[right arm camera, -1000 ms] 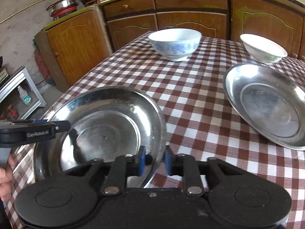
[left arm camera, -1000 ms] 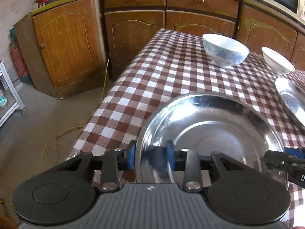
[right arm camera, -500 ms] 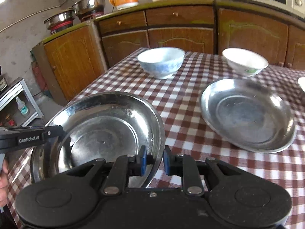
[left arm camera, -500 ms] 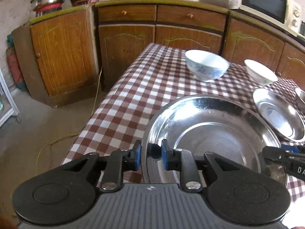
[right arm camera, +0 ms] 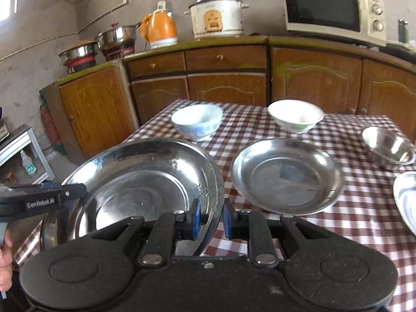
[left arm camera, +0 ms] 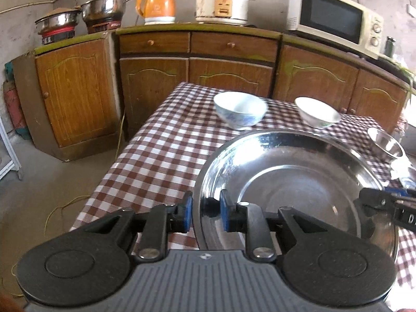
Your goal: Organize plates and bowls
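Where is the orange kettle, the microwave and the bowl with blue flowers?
orange kettle [right arm camera: 159,30]: right wrist view, on its orange belly.
microwave [left arm camera: 335,17]: left wrist view, on its dark door.
bowl with blue flowers [right arm camera: 196,127]: right wrist view, on its outer wall.

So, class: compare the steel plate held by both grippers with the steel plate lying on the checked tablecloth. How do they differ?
The held plate is gripped at opposite rim edges by the left gripper and right gripper; the resting plate is untouched. The held plate is off the checked tablecloth, tilted; the resting plate lies flat. The held plate looks larger, though nearer. Both are round, shiny, empty steel.
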The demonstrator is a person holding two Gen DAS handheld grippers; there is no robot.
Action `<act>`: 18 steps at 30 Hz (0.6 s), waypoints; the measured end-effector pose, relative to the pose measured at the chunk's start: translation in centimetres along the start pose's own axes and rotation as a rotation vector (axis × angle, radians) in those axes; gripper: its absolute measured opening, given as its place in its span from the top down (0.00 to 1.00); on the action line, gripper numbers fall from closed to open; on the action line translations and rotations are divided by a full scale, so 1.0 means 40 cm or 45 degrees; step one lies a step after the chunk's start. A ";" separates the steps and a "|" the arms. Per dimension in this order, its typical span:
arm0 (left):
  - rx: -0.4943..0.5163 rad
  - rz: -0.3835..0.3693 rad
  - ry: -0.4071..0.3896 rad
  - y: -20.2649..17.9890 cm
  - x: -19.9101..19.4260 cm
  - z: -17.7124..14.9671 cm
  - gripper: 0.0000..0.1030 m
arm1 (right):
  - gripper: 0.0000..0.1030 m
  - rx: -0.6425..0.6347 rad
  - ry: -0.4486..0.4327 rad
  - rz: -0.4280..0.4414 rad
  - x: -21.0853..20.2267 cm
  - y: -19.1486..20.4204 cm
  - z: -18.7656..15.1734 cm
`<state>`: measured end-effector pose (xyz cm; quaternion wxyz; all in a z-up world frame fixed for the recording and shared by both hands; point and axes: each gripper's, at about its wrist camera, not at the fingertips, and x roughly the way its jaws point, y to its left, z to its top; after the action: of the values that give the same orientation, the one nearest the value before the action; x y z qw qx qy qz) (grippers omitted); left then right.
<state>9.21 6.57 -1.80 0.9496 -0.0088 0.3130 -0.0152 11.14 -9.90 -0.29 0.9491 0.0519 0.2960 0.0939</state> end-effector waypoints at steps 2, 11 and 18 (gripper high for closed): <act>0.006 -0.018 -0.005 -0.019 -0.016 -0.004 0.78 | 0.77 0.006 -0.018 -0.016 -0.030 -0.014 -0.001; 0.055 -0.079 -0.031 -0.110 -0.064 -0.017 0.78 | 0.77 0.041 -0.072 -0.081 -0.148 -0.089 -0.031; 0.099 -0.135 -0.032 -0.173 -0.084 -0.034 0.78 | 0.77 0.093 -0.096 -0.131 -0.210 -0.155 -0.052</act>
<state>5.55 -0.23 -0.73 0.9510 0.0112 0.2993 -0.0773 4.09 -17.60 1.68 0.9607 0.0746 0.2654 0.0319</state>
